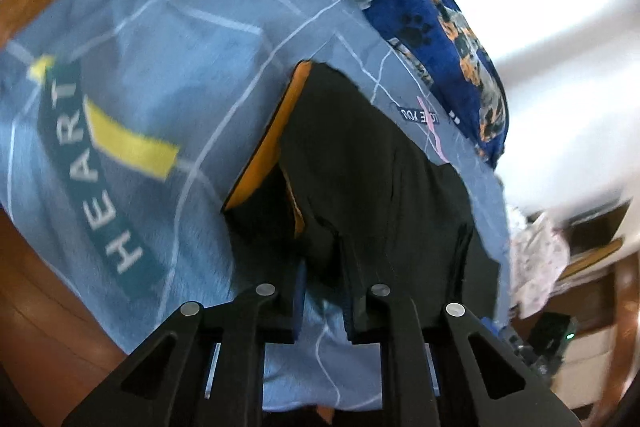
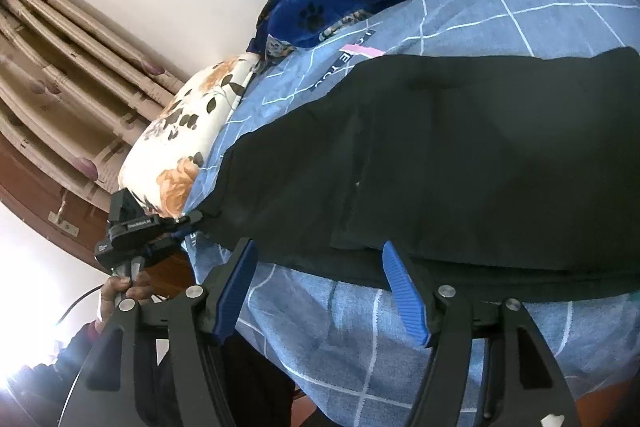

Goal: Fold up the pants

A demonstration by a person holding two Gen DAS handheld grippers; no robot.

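Right wrist view: soft black pants (image 2: 460, 155) lie crosswise; right gripper (image 2: 320, 287) spread wide, left gripper (image 2: 188, 223) pinching their end.

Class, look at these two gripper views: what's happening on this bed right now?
A person with a handheld gripper in each hand is folding black pants spread on a blue checked bedsheet. The left gripper has its jaws closed on one end of the pants. The right gripper sits at the pants' near edge with jaws open, not gripping yet. A floral pillow lies beside them.

Black pants (image 2: 460, 155) (orange lining), blue grid bedsheet (image 2: 500, 7)
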